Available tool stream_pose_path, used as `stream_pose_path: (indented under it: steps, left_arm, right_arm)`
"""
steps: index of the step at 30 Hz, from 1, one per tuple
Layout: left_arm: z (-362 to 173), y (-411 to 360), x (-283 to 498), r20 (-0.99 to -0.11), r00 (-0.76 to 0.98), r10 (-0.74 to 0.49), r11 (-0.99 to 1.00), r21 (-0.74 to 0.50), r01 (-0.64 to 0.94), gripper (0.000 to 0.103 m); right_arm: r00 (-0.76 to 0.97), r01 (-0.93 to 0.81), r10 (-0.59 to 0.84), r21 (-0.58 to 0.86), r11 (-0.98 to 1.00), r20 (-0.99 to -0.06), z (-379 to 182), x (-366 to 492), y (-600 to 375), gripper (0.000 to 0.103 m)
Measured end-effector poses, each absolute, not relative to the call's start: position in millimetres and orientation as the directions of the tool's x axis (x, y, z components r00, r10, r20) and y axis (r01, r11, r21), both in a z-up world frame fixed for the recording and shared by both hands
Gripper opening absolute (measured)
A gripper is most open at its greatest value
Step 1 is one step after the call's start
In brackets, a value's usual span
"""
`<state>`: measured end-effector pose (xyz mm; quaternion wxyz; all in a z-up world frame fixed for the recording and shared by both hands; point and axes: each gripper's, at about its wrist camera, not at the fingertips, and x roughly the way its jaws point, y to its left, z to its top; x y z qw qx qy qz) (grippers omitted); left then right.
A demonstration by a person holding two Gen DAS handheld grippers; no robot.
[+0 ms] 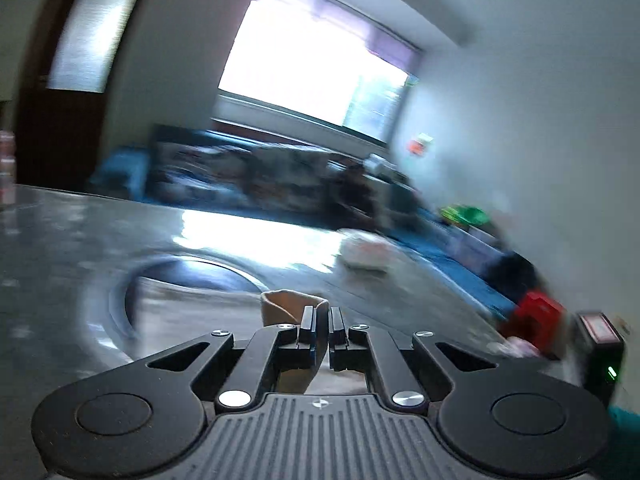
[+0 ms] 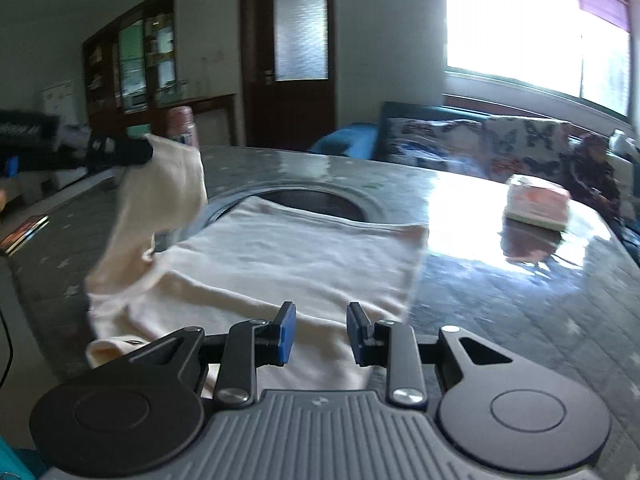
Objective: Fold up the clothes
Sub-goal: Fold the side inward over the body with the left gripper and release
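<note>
Lying flat on the grey table [image 2: 500, 300], the cream shirt [image 2: 288, 264] spreads across the near half, its far edge reaching over the round dark inset in the tabletop. The left gripper [image 1: 323, 320] has its fingers pressed nearly together on a fold of that cloth; seen from the right wrist camera it comes in level from the left edge, raised above the table, lifting one corner of the shirt so the fabric hangs down in a drape. The right gripper [image 2: 321, 330] hovers low over the shirt's near edge, fingers spread apart and holding nothing. A small pink box [image 2: 538, 202] sits farther back.
</note>
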<state>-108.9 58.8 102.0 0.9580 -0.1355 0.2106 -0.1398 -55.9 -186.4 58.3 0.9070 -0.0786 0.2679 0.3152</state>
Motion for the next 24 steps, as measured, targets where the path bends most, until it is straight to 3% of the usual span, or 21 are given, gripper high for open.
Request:
stream_pose_path:
  steps: [7, 12, 16, 24]
  left_arm:
    - [59, 7, -85, -0.505, 0.740, -0.444, 0.891, -0.332, 0.308, 0.009]
    - [48, 11, -90, -0.536, 0.714, -0.450, 0.892, -0.305, 0.334, 0.031]
    - [48, 41, -98, -0.542, 0.757, -0.366, 0.930, -0.235, 0.281, 0.031]
    - [31, 112, -113, -0.610, 0.788, -0.085, 0.988, -0.156, -0.015, 0.031]
  right_arm:
    - [0.683, -0.554, 0.484, 0.043, 0.831, -0.547, 54, -52, -209, 0.027]
    - [0.667, -0.556, 0.499, 0.075, 0.828, -0.553, 52, -50, -209, 0.027]
    - [0.631, -0.582, 0.537, 0.117, 0.805, -0.561, 50, -48, -200, 0.027]
    - [0.566, -0.620, 0.564, 0.139, 0.772, -0.601, 34, -39, -175, 0.028]
